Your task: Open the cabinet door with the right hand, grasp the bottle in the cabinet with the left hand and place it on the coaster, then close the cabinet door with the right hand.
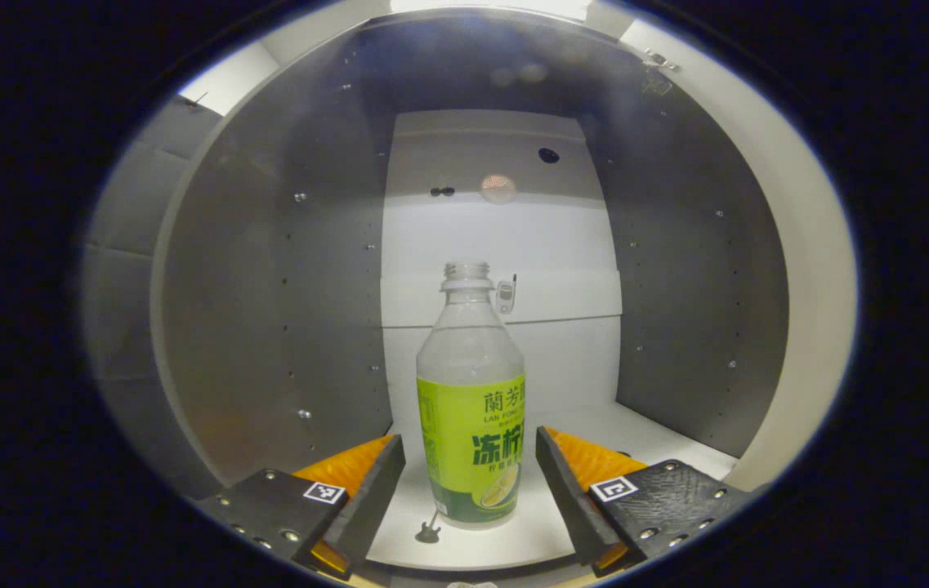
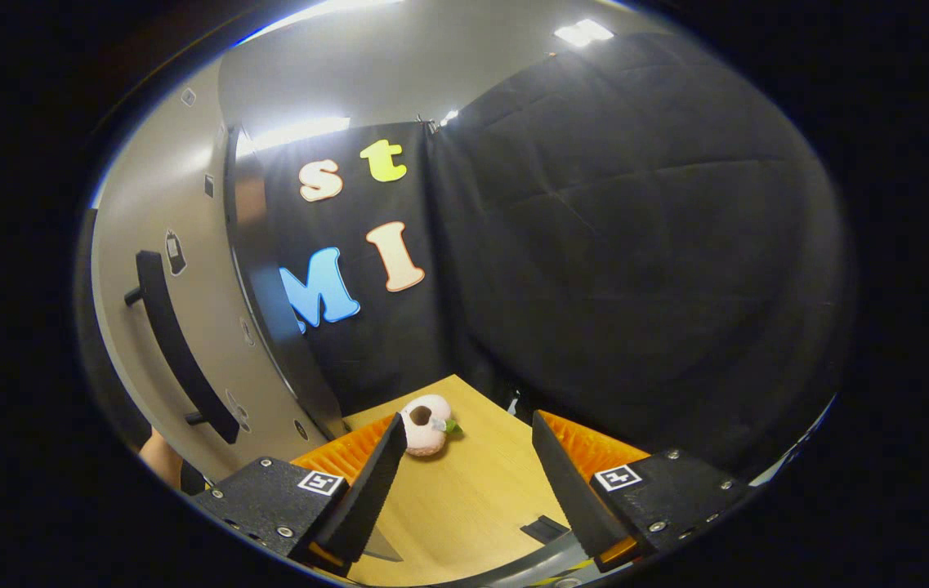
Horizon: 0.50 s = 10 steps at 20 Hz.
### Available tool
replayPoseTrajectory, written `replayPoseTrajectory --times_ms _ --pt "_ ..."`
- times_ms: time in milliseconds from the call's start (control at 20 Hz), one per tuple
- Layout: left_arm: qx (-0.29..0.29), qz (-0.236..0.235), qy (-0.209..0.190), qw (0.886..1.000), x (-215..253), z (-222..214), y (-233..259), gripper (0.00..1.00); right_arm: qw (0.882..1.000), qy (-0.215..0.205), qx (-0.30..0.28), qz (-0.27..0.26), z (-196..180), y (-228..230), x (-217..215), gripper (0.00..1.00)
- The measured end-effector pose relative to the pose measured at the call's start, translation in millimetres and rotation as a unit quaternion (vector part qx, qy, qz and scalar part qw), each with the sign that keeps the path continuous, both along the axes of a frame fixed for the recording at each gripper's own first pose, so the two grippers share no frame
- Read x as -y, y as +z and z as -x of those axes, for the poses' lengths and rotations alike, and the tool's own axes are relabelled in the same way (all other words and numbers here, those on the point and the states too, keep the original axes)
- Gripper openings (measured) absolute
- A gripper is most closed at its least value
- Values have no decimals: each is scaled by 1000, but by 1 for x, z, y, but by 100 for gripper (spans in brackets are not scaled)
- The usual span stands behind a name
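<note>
A clear capless bottle (image 1: 471, 400) with a green label stands upright on the white floor of the cabinet (image 1: 268, 310). My left gripper (image 1: 471, 482) is open, one finger on each side of the bottle's lower half, neither pressing on it. In the right gripper view the cabinet door (image 2: 162, 269) stands swung open at the left, with its black bar handle (image 2: 178, 347) facing me. My right gripper (image 2: 464, 474) is open and empty, hanging over the wooden table (image 2: 464, 498) to the right of the door.
A small pink doughnut-shaped toy (image 2: 425, 425) lies on the table near the door's edge. A dark flat piece (image 2: 546, 528) lies on the table by my right gripper. Grey side walls and a white back panel (image 1: 505, 245) close in the cabinet.
</note>
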<state>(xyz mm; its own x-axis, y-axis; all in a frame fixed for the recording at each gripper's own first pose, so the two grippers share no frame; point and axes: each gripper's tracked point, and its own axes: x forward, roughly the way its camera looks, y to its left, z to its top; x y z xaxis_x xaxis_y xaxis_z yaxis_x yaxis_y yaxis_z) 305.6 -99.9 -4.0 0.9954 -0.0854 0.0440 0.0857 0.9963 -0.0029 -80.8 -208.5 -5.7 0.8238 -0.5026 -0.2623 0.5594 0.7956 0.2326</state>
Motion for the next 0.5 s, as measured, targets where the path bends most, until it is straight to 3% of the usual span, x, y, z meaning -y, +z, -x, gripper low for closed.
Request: replayPoseTrajectory --times_ms 300,400,500 --pt "5 -20 -17 1000 10 -16 -4 96 1000 -3 -7 18 -17 0 -11 95" --pt "9 -15 -23 1000 12 -15 -2 92 1000 0 -11 24 -21 -1 -13 95" --pt "6 -18 -36 999 17 -14 -2 96 1000 1 -14 23 -25 -3 -12 95"
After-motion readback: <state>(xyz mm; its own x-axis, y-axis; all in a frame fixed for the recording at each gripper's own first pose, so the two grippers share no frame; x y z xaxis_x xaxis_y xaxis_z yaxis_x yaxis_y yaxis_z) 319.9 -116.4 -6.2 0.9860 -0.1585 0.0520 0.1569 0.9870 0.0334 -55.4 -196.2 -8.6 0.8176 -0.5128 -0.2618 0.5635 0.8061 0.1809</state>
